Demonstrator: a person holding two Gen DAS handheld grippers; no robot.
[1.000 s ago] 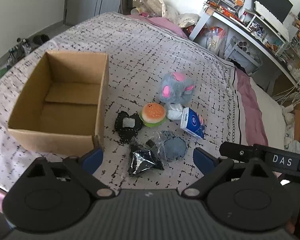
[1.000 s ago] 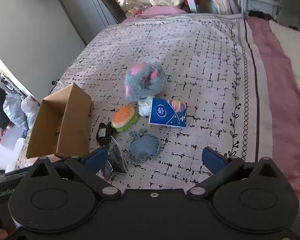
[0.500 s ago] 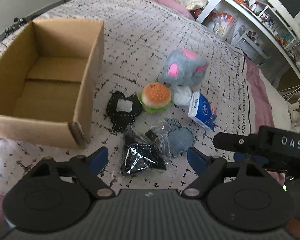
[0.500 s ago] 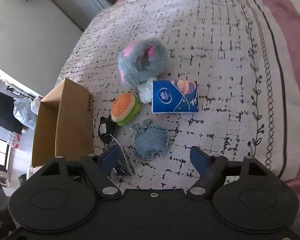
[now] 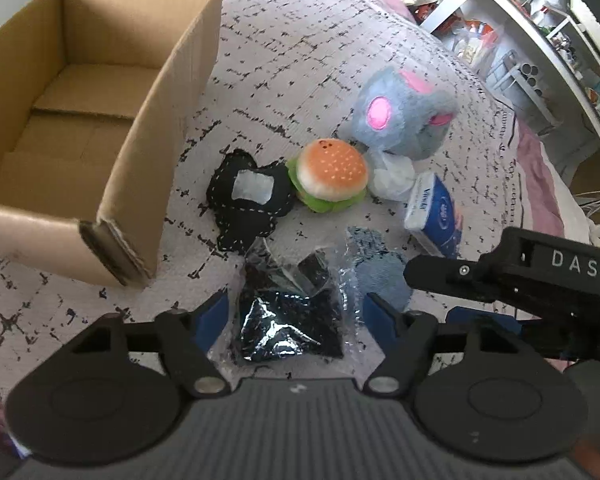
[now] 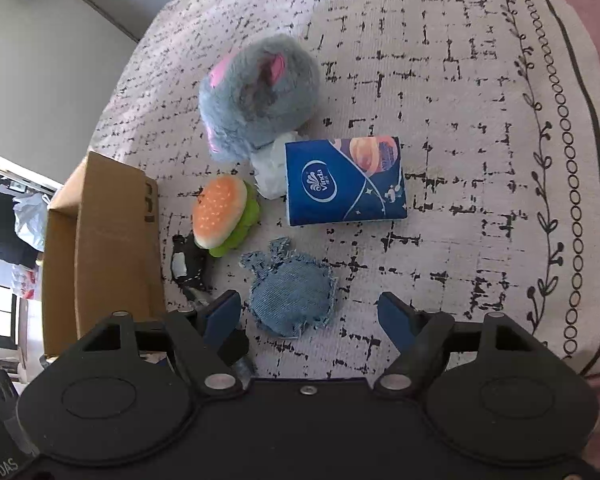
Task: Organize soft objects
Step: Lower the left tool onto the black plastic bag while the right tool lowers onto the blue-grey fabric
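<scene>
None of the soft things are in the cardboard box (image 5: 100,92) yet. Left gripper (image 5: 294,314), jaws just narrowing, straddles the wrapped black pouch (image 5: 288,312); right gripper (image 6: 310,314), part-open, straddles the denim pad (image 6: 292,294).

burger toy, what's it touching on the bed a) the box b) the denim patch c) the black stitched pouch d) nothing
c: in the left wrist view the burger toy lies against the black stitched pouch, while the box and the denim patch sit apart from it.
</scene>
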